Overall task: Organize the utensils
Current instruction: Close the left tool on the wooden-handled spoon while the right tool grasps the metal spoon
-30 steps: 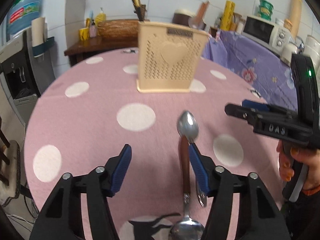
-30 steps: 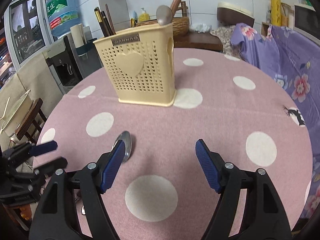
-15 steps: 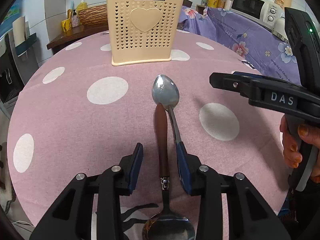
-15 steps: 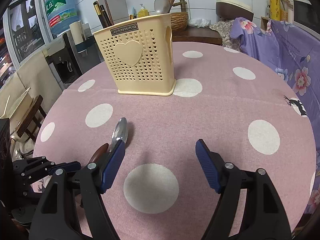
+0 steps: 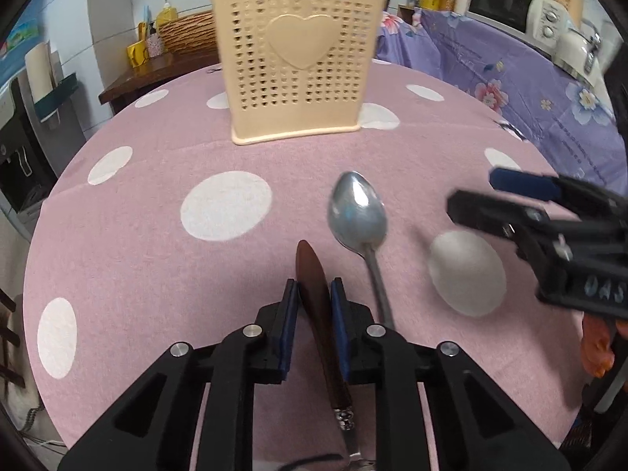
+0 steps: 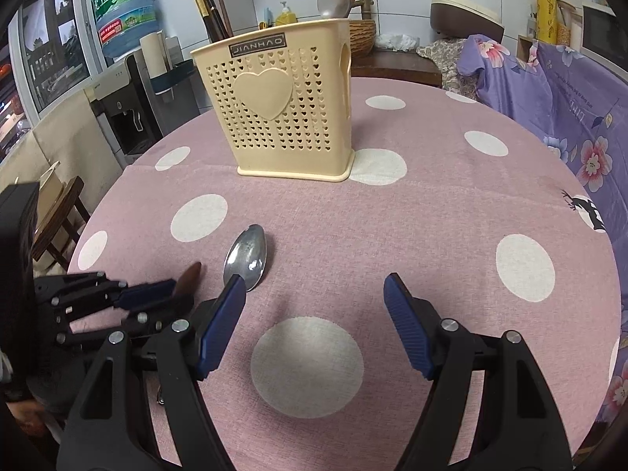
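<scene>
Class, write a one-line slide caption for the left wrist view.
Left gripper shut on a brown wooden-handled utensil, beside a silver metal spoon on the pink polka-dot tablecloth.

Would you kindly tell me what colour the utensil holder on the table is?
The utensil holder is pale cream-yellow with heart-shaped perforations, clearest in the right wrist view.

Black plastic left gripper (image 5: pixel 313 316), blue ribbed pads (image 6: pixel 404 324), silver screws, orange-nailed hand (image 5: pixel 596 349)
</scene>
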The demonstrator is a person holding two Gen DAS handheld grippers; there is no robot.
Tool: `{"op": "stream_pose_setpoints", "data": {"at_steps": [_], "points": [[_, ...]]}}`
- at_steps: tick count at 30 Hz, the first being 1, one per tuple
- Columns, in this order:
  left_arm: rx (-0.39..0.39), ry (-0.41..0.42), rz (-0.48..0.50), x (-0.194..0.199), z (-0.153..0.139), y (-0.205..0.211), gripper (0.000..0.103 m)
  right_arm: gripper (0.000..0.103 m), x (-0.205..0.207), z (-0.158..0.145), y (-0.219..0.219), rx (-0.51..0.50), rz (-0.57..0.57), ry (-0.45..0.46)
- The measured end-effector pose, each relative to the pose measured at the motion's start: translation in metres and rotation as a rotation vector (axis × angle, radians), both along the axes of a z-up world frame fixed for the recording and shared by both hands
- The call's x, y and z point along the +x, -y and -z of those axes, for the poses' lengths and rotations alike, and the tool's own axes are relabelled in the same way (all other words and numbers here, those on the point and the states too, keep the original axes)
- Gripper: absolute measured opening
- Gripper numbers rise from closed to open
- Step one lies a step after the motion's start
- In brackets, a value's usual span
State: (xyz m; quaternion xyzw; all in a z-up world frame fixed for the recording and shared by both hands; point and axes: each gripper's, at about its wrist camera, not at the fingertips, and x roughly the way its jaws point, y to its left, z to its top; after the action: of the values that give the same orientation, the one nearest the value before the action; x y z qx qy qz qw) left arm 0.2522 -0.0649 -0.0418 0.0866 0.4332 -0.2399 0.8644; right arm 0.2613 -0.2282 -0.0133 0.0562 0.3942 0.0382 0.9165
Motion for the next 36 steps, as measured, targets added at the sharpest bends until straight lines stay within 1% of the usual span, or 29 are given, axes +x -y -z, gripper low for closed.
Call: {"op": "stream_pose_setpoints", "data": {"at_steps": [3, 7, 13, 17, 21, 26, 28, 36], "points": [[-0.021, -0.01, -0.049, 0.012, 0.0, -0.012, 0.018, 0.073, 0.003, 0.002, -0.009, -0.012, -0.015, -0.013], [-0.044, -0.017, -0.083, 0.017, -0.001, -0.022, 0.018, 0.073, 0.011, 0.008, -0.026, -0.025, -0.046, -0.05], [-0.064, -0.022, -0.162, 0.025, -0.001, -0.041, 0.018, 0.073, 0.025, 0.02, -0.059, -0.047, -0.093, -0.115], [-0.077, -0.022, -0.197, 0.027, -0.002, -0.05, 0.018, 0.073, 0.032, 0.028, -0.068, -0.072, -0.072, -0.142], [-0.078, -0.018, -0.198, 0.027, -0.001, -0.051, 0.019, 0.073, 0.038, 0.031, -0.069, -0.078, -0.046, -0.145], [-0.078, -0.017, -0.207, 0.029, -0.002, -0.054, 0.019, 0.063, 0.051, 0.03, -0.077, -0.127, -0.031, -0.153], [-0.079, -0.018, -0.209, 0.03, -0.002, -0.055, 0.019, 0.056, 0.058, 0.029, -0.081, -0.129, -0.041, -0.156], [-0.07, -0.025, -0.206, 0.034, -0.002, -0.057, 0.021, 0.04, 0.077, 0.026, -0.09, -0.138, -0.075, -0.158]]}}
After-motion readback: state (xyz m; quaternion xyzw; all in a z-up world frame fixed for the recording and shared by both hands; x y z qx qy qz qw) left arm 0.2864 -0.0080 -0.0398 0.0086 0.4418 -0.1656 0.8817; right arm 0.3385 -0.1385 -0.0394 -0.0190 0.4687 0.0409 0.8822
